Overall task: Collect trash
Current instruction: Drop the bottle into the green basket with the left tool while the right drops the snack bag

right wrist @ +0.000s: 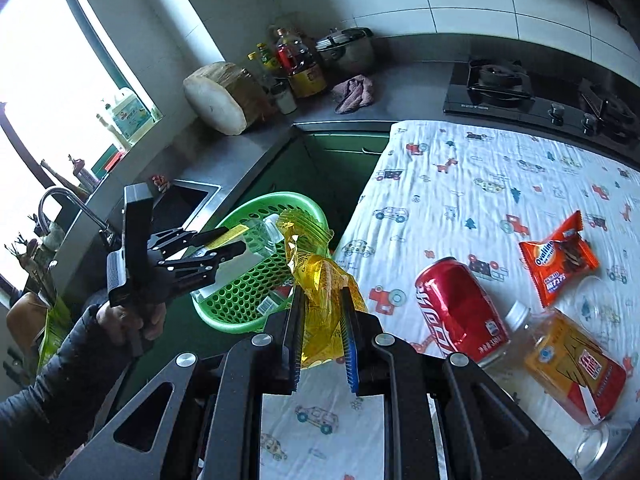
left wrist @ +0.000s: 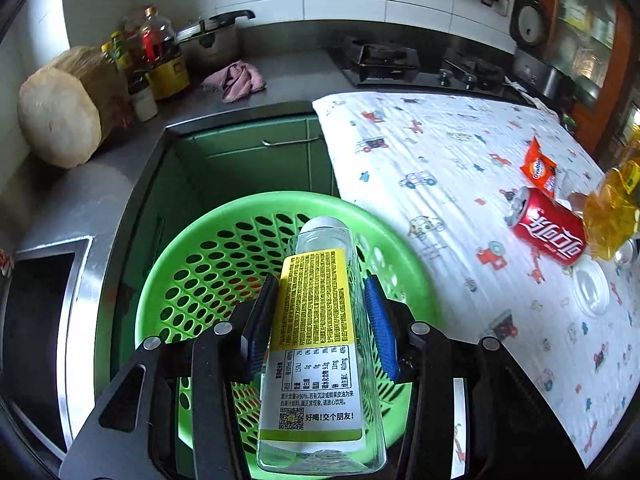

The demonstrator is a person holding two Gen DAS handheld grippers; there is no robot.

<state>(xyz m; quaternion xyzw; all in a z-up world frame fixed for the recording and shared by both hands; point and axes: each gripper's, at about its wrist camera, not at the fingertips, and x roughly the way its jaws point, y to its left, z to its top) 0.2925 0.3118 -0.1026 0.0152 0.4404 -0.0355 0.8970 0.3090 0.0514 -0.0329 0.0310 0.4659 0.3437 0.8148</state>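
My left gripper (left wrist: 320, 292) is shut on a clear plastic bottle (left wrist: 320, 320) with a yellow and white label, held over the green perforated basket (left wrist: 208, 264). In the right wrist view the left gripper (right wrist: 228, 246) holds that bottle (right wrist: 264, 234) above the basket (right wrist: 248, 288). My right gripper (right wrist: 322, 312) is shut on a crumpled yellow wrapper (right wrist: 320, 280), held near the table's left edge beside the basket. On the patterned cloth lie a red cola can (right wrist: 456, 316), an orange snack packet (right wrist: 560, 260) and a bottle with an orange label (right wrist: 568, 356).
The cloth-covered table (right wrist: 480, 184) sits right of the basket. Behind are a grey counter (right wrist: 256, 148) with a round wooden block (right wrist: 220, 96), oil bottles (right wrist: 296, 60), a pot (right wrist: 348, 50), a pink rag (right wrist: 354, 92) and a gas stove (right wrist: 520, 88). A sink (right wrist: 184, 200) is left.
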